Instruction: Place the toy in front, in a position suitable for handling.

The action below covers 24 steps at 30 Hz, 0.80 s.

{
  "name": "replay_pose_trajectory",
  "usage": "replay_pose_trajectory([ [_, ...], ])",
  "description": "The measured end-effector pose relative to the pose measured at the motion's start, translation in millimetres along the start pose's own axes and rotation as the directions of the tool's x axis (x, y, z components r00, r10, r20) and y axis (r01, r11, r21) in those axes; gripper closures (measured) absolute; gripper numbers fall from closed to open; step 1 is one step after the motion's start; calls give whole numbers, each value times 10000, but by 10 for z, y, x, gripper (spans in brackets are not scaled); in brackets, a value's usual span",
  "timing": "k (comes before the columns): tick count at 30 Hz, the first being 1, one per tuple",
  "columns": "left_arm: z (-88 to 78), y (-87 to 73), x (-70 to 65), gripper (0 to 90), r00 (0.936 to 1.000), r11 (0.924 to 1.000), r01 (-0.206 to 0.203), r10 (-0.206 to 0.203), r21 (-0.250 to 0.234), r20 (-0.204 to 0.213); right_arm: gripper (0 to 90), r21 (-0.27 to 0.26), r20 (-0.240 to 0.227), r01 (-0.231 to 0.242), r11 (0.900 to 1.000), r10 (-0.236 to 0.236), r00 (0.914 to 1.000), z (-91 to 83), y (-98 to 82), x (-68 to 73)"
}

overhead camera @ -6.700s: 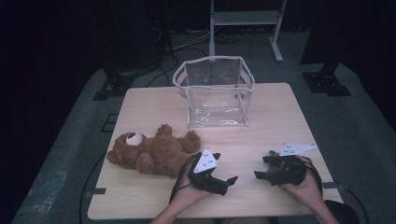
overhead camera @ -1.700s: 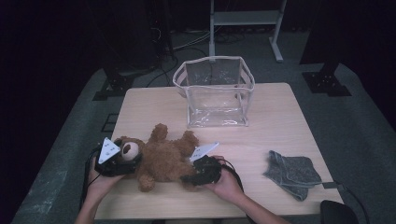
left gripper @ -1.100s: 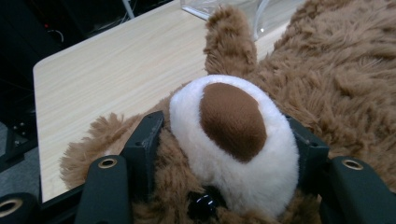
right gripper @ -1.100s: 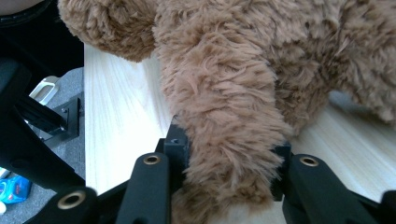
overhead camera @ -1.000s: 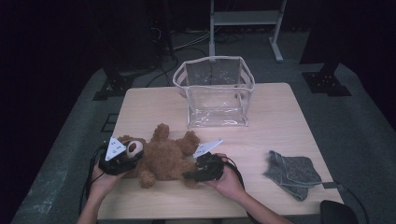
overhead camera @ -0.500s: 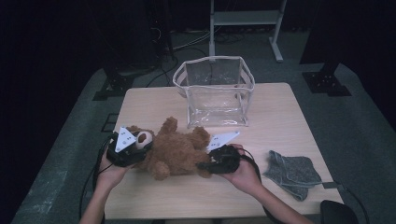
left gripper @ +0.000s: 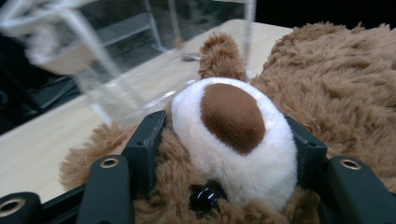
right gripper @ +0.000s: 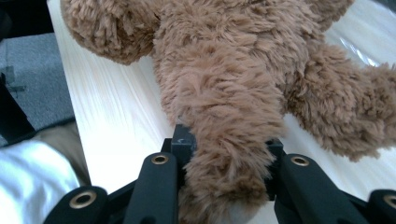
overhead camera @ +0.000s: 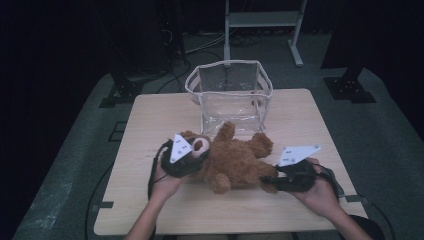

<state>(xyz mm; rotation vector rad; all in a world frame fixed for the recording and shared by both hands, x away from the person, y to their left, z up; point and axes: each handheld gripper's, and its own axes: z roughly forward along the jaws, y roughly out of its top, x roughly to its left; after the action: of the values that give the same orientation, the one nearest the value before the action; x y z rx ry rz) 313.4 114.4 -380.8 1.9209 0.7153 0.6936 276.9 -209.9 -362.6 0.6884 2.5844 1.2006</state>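
Gripping the teddy bear (overhead camera: 235, 160) at both ends, we have it between our two grippers near the middle of the table (overhead camera: 150, 115); the left gripper (overhead camera: 187, 160) is closed on the bear's head, and in the left gripper view its two black jaws press in on either side of the white muzzle (left gripper: 233, 135), with the brown nose patch between them and one black eye just below; the right gripper (overhead camera: 270, 182) is closed on a leg (right gripper: 224, 154) at the bear's right end, and in the right gripper view the fur bulges out between the jaws; neither pair of jaws is fully together, since the soft toy fills the gap; the bear lies stretched left to right, one arm raised toward the far side; just beyond it stands a clear plastic bin (overhead camera: 230, 95), at the far edge of the table, with the bear's raised paw close to its near wall.
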Motion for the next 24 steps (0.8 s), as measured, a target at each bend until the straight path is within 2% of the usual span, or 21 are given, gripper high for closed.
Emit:
replay_pose_trajectory([
  [2,121,-33,-134,408,9996,9999,33,-37,150,272,679,95,-28,-272,9996,272,9996,-71,-157,-52],
  [3,159,-50,-177,407,9994,9997,21,-29,228,341,677,244,-135,-569,9981,572,9983,-103,-315,-87],
  [4,204,-80,-230,407,9990,9994,16,-30,332,436,677,244,-135,-569,9981,572,9983,-103,-315,-87],
  [5,277,-150,-318,403,9979,9982,34,-73,598,643,674,441,-253,-714,9965,725,9970,-104,-464,-104],
  [7,302,-186,-354,402,9974,9975,84,-134,701,707,672,496,-317,-808,9955,825,9961,-100,-530,-106],
  [10,303,-251,-397,392,9950,9964,429,-493,728,874,649,369,-547,-1190,9922,1210,9912,-107,-667,-113],
  [11,277,-256,-424,380,9956,9962,324,-393,809,848,606,310,-784,-1260,9916,1280,9887,-118,-702,-112],
  [12,277,-256,-424,370,9956,9962,324,-393,809,848,606,310,-784,-1260,9916,1280,9887,-118,-702,-112],
  [13,243,-253,-427,362,9954,9953,348,-426,901,861,497,258,-1091,-1288,9913,1309,9854,-127,-717,-103],
  [14,243,-253,-427,356,9954,9953,348,-426,901,861,450,208,-1177,-1324,9910,1340,9840,-139,-723,-101],
  [15,228,-255,-429,356,9954,9953,308,-389,916,880,450,208,-1177,-1324,9910,1340,9840,-139,-723,-101],
  [17,195,-272,-427,340,9952,9952,274,-360,943,906,381,-79,-1278,-1378,9904,1356,9825,-203,-737,-109],
  [19,172,-293,-430,328,9950,9956,268,-353,900,934,350,-591,-1162,-1595,9854,1519,9815,-385,-771,-184],
  [20,162,-310,-433,328,9949,9959,267,-348,861,944,350,-591,-1162,-1595,9854,1519,9815,-385,-771,-184],
  [21,148,-324,-436,323,9950,9965,203,-281,814,960,326,-872,-868,-1807,9797,1733,9810,-515,-817,-278],
  [22,135,-336,-442,323,9951,9970,134,-208,768,967,326,-872,-868,-1807,9797,1733,9810,-515,-817,-278],
  [24,114,-350,-452,317,9949,9975,86,-156,707,995,326,-877,-336,-2073,9743,2051,9782,-618,-888,-412],
])
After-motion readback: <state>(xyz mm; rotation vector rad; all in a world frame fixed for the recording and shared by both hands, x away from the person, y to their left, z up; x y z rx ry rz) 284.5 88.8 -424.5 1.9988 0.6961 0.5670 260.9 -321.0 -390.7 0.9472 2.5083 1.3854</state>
